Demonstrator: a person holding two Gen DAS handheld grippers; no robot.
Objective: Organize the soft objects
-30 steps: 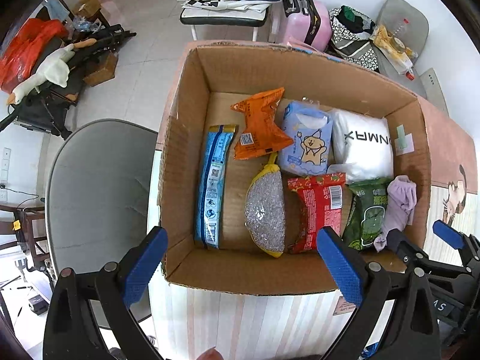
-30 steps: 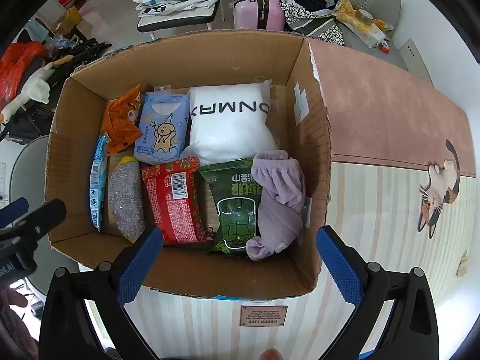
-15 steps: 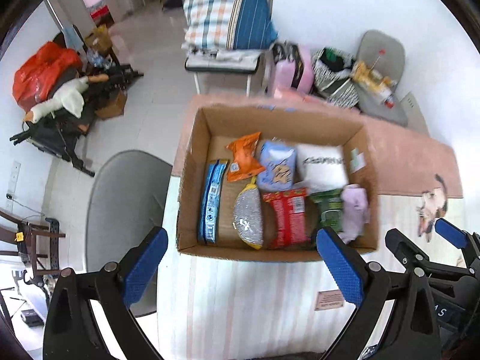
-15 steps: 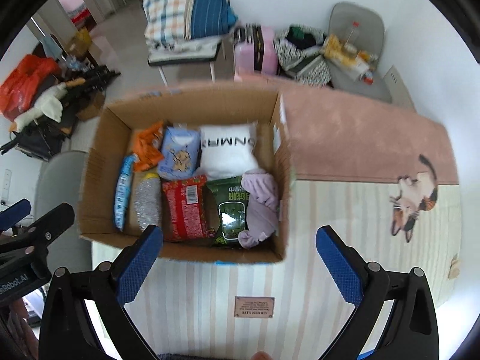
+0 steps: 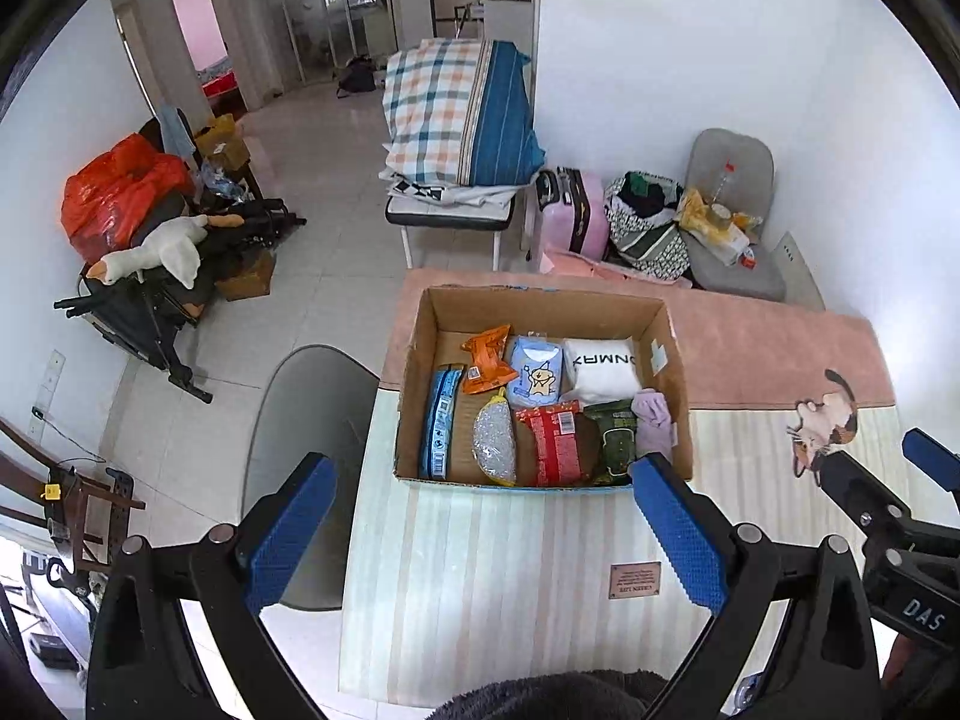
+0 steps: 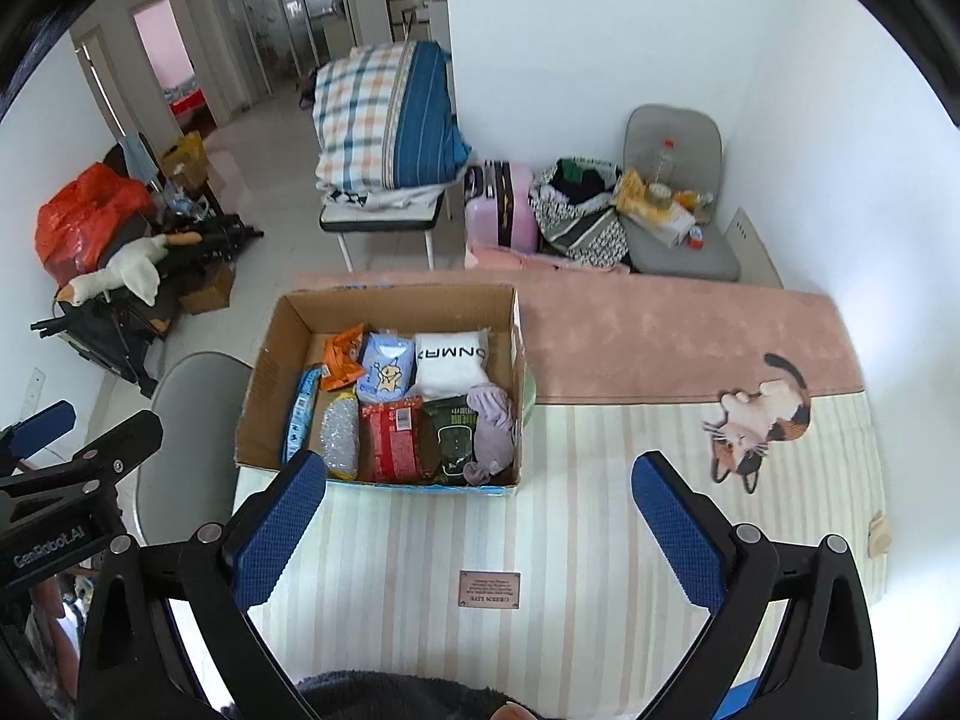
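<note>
Sitting on the striped mat (image 5: 480, 570), the cardboard box (image 5: 543, 315) is open at the top and packed with soft goods in two rows. In the far row an orange packet (image 5: 487, 359) lies at the left, a pale blue tissue pack (image 5: 536, 371) beside it, and a white pillow pack (image 5: 603, 369) at the right. In the near row, from left to right, are a blue strip packet (image 5: 438, 423) standing along the left wall, a silver mesh pouch (image 5: 494, 445), a red packet (image 5: 555, 441), a dark green wipes pack (image 5: 618, 441) and a lilac cloth (image 5: 653, 414) bunched in the right corner. The left gripper (image 5: 480, 531) hangs well above the mat on the near side of the box, its blue pads spread wide with nothing between them. The right gripper (image 6: 480, 531) hangs likewise, spread and bare, just right of the box. A cat picture (image 6: 759, 420) marks the mat at the right.
</note>
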